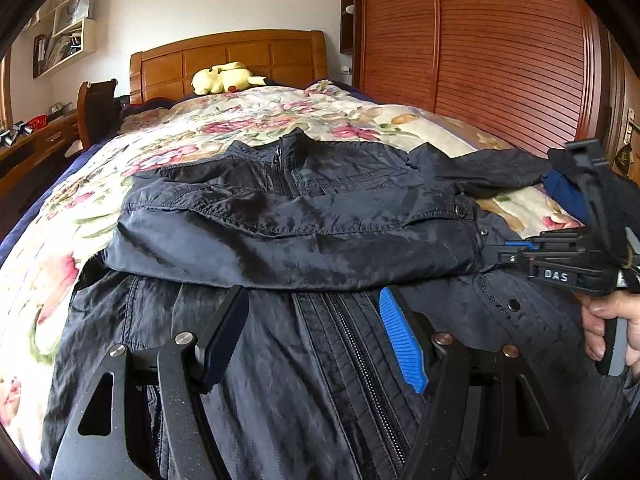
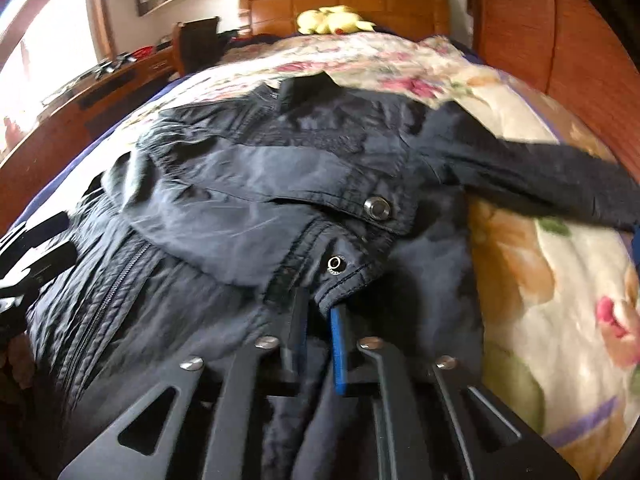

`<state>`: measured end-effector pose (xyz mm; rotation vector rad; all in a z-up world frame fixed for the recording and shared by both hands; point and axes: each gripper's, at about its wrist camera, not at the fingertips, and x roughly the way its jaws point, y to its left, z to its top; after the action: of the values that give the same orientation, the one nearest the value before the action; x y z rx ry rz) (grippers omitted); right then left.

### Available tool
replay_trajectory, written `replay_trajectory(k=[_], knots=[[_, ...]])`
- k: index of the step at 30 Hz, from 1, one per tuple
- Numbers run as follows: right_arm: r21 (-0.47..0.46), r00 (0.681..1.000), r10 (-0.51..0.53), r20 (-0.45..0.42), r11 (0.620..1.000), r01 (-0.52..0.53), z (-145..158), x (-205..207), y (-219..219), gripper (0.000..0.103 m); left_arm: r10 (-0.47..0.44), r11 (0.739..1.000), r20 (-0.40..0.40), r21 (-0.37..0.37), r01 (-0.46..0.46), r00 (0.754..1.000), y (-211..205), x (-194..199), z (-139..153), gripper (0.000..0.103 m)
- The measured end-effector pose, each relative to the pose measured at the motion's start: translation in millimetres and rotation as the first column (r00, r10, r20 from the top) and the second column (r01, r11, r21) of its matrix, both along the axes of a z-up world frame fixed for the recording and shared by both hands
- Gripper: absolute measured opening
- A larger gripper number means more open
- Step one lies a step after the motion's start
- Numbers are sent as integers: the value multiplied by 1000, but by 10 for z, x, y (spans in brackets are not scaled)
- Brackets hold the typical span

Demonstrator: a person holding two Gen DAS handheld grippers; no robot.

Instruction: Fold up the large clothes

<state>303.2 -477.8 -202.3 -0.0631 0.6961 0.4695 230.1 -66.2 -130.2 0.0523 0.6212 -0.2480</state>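
Cloth of the jacket (image 2: pixel 256 184) is pinched by the right tongs (image 2: pixel 318 312); left tongs (image 1: pixel 316 332) are released. Folded sleeve could be pulled undone.

a yellow plush toy (image 1: pixel 224 78) lies by the wooden headboard (image 1: pixel 228 60) on a floral bedspread (image 1: pixel 248 120), wardrobe (image 1: pixel 480 40) alongside.

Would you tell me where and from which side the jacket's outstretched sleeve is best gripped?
Probably at the cuff end of the sleeve, approached from the wardrobe side. It lies flat on the quilt, stretched away from the jacket body, so its far end is free and one layer thick.
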Motion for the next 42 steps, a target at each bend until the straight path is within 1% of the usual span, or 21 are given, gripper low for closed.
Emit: replay_trajectory(k=[3,5,10,13,17,18,19,23,26,28,31,33,35,37,39,42], knots=[[36,999,30,23,999,-31,84,-148,-21,4,6,1000,4,-13,-6,1000,34,-7,18,69],[42,999,40,35,998,-41,120,-257,-40,4,10,1000,8,-13,-10,1000,52,-22,33,69],[40,997,75,25,996,-76,129,-421,-58,4,9,1000,22,-19,-8,1000,99,-73,76,69],[-10,996,69,48,998,-68,133,-456,-27,4,10,1000,28,-18,-9,1000,112,-91,83,69],[-20,995,62,73,998,-60,214,-520,-22,4,12,1000,34,-19,-11,999,124,-104,91,69],[-22,995,55,82,998,-54,237,-547,-35,7,12,1000,36,-19,-12,999,132,-111,90,69],[-23,995,45,91,999,-43,250,-576,-42,9,16,1000,39,-20,-15,999,130,-115,83,70],[-37,996,12,92,999,-8,221,-588,-75,10,20,1000,44,-8,-20,999,103,-131,37,70],[-62,995,-34,93,997,40,215,-593,-140,17,26,1000,55,-3,-26,998,88,-145,32,70],[-72,994,-51,101,996,58,230,-625,-200,34,25,1000,60,0,-26,998,84,-153,27,71],[-74,987,-93,129,992,103,281,-628,-324,48,20,1000,57,7,-21,998,69,-144,14,71],[-91,982,-120,145,987,134,317,-599,-384,51,17,1000,49,10,-18,999,61,-129,-3,71],[-113,977,-124,174,983,145,339,-532,-433,52,15,1000,41,10,-15,999,56,-115,-20,71],[-152,972,-148,180,973,176,340,-415,-486,52,13,1000,38,8,-13,999,56,-110,-25,71],[-166,972,-151,180,969,181,340,-268,-543,52,10,1000,35,4,-10,999,56,-100,-30,71],[-214,969,-167,180,955,204,317,15,-602,52,7,1000,29,-1,-7,1000,62,-87,-41,71]])
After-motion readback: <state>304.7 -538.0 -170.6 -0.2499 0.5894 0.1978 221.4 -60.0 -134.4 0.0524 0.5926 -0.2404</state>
